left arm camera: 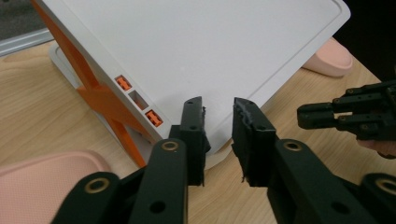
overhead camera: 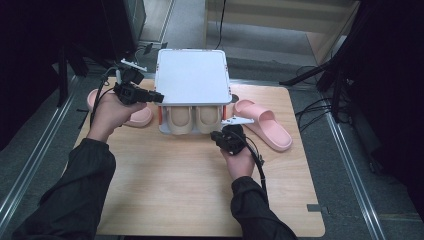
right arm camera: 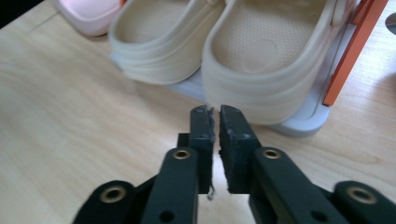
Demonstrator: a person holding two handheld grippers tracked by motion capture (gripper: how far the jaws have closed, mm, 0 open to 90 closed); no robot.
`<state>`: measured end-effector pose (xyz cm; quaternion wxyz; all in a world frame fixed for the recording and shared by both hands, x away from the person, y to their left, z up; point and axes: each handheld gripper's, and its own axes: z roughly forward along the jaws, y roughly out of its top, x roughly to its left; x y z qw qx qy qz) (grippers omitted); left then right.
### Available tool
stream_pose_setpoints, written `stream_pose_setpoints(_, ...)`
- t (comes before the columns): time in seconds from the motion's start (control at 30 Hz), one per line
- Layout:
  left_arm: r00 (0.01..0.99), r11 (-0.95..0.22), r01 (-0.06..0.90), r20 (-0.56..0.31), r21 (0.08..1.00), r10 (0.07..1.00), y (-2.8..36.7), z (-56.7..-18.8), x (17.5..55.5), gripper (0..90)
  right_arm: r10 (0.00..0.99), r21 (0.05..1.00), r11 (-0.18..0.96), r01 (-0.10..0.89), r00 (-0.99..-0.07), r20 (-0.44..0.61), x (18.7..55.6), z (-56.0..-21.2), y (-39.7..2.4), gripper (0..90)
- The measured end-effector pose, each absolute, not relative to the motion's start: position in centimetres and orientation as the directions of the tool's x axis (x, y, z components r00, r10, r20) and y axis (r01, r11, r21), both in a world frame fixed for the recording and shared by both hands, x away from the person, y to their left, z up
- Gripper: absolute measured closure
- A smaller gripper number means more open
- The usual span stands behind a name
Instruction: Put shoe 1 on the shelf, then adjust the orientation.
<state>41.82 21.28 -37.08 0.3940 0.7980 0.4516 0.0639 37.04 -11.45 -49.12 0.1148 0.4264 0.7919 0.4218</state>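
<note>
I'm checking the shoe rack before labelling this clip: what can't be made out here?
- Beige clogs: high view, fronts hidden under the rack's white top shelf; right gripper view, fronts cut off by the top edge.
- Left pink slide: high view, mostly behind the left tongs and hand.
- Rack's lower tier: left gripper view, covered by the top shelf.

Wooden table (overhead camera: 165,185), grey floor (overhead camera: 30,145), dim surroundings

Dark long sleeves (overhead camera: 75,190) cover both forearms to the wrists. Each hand carries a black two-jaw gripper: the left gripper (overhead camera: 155,96) and right gripper (overhead camera: 216,136) bear grey three-cornered plates, brass-ringed pivots, frayed jaw pads. A black cable (overhead camera: 260,167) trails toward 5 o'clock.
</note>
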Motion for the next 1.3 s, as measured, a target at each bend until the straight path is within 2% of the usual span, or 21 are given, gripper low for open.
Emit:
stream_pose_setpoints(0.1, 0.579, -0.273, 0.676, -0.264, 0.685, 0.772, 21.6, -36.8, 41.5, 65.7, 0.748, 0.756, 0.282, 0.591, -0.628, 0.213, 36.2, -48.7, -12.3, 78.1)
stream_pose_setpoints(0.17, 0.573, -0.255, 0.680, -0.281, 0.687, 0.770, 22.0, -36.5, 41.3, 60.3, 0.729, 0.762, 0.279, 0.585, -0.645, 0.229, 35.4, -48.4, -13.0, 70.2)
stream_pose_setpoints(0.3, 0.556, -0.230, 0.683, -0.288, 0.694, 0.780, 23.1, -36.1, 40.7, 56.5, 0.698, 0.760, 0.271, 0.591, -0.664, 0.268, 34.4, -48.1, -13.7, 66.8)
stream_pose_setpoints(0.4, 0.545, -0.218, 0.684, -0.288, 0.696, 0.787, 23.7, -36.0, 40.4, 55.2, 0.670, 0.765, 0.310, 0.565, -0.700, 0.245, 33.3, -48.1, -14.1, 61.7)
stream_pose_setpoints(0.67, 0.517, -0.197, 0.702, -0.299, 0.685, 0.802, 25.0, -36.7, 39.7, 55.2, 0.622, 0.766, 0.338, 0.546, -0.741, 0.254, 31.8, -47.9, -14.7, 55.9)
stream_pose_setpoints(0.87, 0.500, -0.191, 0.708, -0.291, 0.680, 0.816, 26.0, -37.7, 39.1, 63.0, 0.599, 0.785, 0.306, 0.539, -0.750, 0.281, 31.1, -47.6, -15.5, 55.4)
stream_pose_setpoints(0.9, 0.492, -0.190, 0.707, -0.282, 0.681, 0.824, 26.2, -37.9, 39.0, 65.6, 0.597, 0.785, 0.306, 0.539, -0.751, 0.283, 31.0, -47.6, -15.6, 55.3)
stream_pose_setpoints(0.93, 0.487, -0.183, 0.707, -0.282, 0.684, 0.827, 26.6, -38.3, 38.7, 72.5, 0.588, 0.783, 0.302, 0.543, -0.753, 0.295, 30.8, -47.6, -16.0, 55.2)
stream_pose_setpoints(1.0, 0.475, -0.176, 0.709, -0.278, 0.683, 0.835, 26.8, -38.6, 38.6, 77.0, 0.589, 0.784, 0.297, 0.545, -0.751, 0.299, 30.5, -47.7, -16.4, 55.3)
stream_pose_setpoints(1.23, 0.432, -0.143, 0.710, -0.266, 0.690, 0.862, 28.5, -40.4, 38.7, 83.1, 0.598, 0.787, 0.295, 0.542, -0.747, 0.291, 30.4, -47.5, -17.1, 55.3)
stream_pose_setpoints(1.3, 0.421, -0.134, 0.707, -0.260, 0.695, 0.869, 28.8, -40.8, 38.7, 87.1, 0.599, 0.782, 0.310, 0.540, -0.750, 0.280, 30.5, -47.7, -16.9, 55.3)
